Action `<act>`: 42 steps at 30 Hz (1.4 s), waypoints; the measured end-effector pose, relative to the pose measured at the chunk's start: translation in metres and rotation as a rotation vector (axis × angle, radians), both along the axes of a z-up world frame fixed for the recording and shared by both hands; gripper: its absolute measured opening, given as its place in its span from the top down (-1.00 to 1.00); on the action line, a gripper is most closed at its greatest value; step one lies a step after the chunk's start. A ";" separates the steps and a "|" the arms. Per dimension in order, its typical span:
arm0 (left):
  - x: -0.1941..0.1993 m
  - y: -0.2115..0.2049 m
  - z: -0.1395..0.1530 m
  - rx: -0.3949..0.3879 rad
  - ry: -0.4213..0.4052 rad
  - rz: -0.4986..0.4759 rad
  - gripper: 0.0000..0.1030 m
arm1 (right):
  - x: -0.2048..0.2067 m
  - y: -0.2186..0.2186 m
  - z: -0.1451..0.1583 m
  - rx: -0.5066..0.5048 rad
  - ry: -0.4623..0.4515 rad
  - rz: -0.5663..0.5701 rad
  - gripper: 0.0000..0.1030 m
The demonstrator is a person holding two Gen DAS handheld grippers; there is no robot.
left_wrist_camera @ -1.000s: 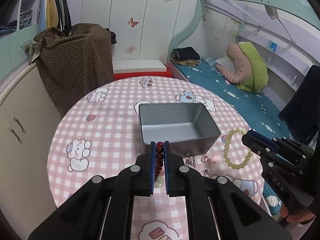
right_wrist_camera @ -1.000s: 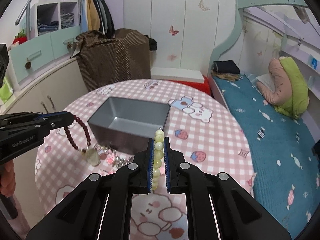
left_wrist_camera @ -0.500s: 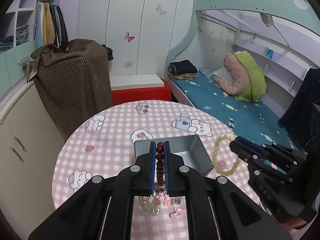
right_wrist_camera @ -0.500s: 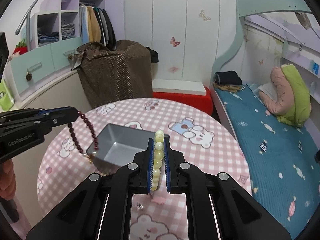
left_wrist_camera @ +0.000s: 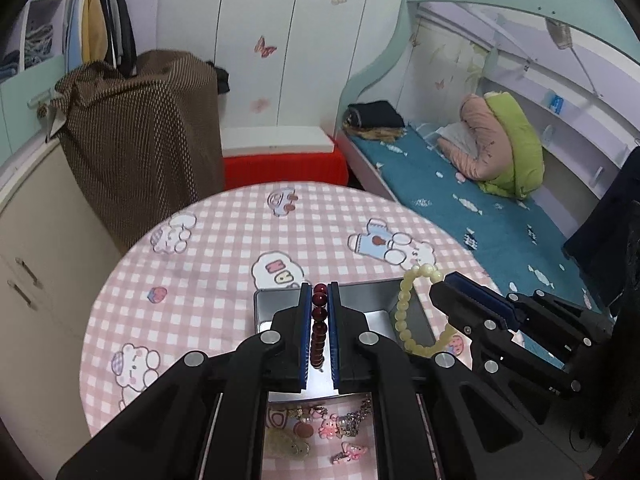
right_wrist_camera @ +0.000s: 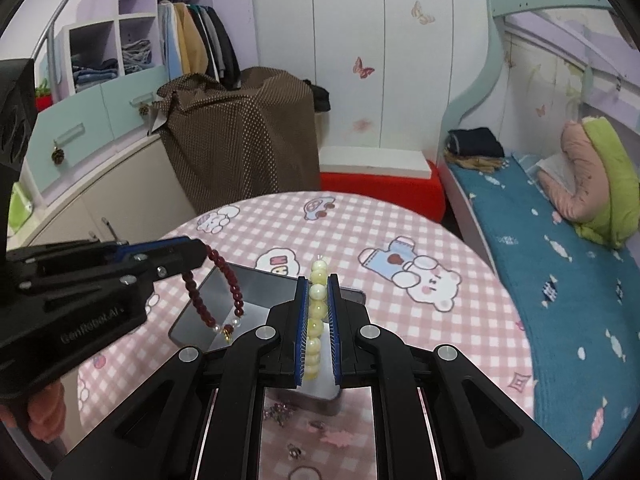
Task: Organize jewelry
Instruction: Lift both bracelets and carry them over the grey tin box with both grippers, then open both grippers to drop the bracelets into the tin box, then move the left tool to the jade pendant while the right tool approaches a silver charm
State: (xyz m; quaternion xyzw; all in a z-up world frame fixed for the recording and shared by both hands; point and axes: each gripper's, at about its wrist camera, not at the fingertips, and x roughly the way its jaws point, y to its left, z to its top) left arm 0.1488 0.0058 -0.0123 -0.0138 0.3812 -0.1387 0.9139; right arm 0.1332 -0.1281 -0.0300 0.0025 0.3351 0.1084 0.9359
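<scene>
My left gripper [left_wrist_camera: 320, 294] is shut on a dark red bead bracelet [left_wrist_camera: 319, 330], which hangs as a loop [right_wrist_camera: 224, 300] over the grey metal box [right_wrist_camera: 256, 284]. My right gripper [right_wrist_camera: 319, 280] is shut on a pale yellow bead bracelet [right_wrist_camera: 316, 312]; its loop [left_wrist_camera: 408, 312] dangles above the box's right side [left_wrist_camera: 420, 316]. Both grippers hover over the box [left_wrist_camera: 276, 308] on the round pink checked table [left_wrist_camera: 200, 280]. Small loose trinkets [left_wrist_camera: 332, 436] lie on the cloth just in front of the box.
A brown dotted cover [left_wrist_camera: 140, 140] drapes furniture behind the table on the left. A red and white bench [left_wrist_camera: 280, 160] stands behind, a blue bed [left_wrist_camera: 480, 208] to the right. A hand [right_wrist_camera: 40, 412] holds the left gripper's handle.
Both grippers have moved forward over the box and risen a little, each carrying its bracelet. The trinkets now lie behind the fingertips, under the grippers.
</scene>
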 end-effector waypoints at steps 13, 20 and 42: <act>0.012 0.002 -0.023 0.072 0.048 0.061 0.38 | 0.020 -0.008 -0.025 0.068 0.103 -0.067 -0.23; 0.007 0.014 -0.018 0.127 0.018 0.140 -0.32 | 0.016 -0.028 -0.018 0.044 0.053 -0.181 -0.53; -0.011 0.014 -0.015 0.148 0.025 0.154 -0.33 | -0.008 -0.046 -0.009 0.012 0.039 -0.227 -0.59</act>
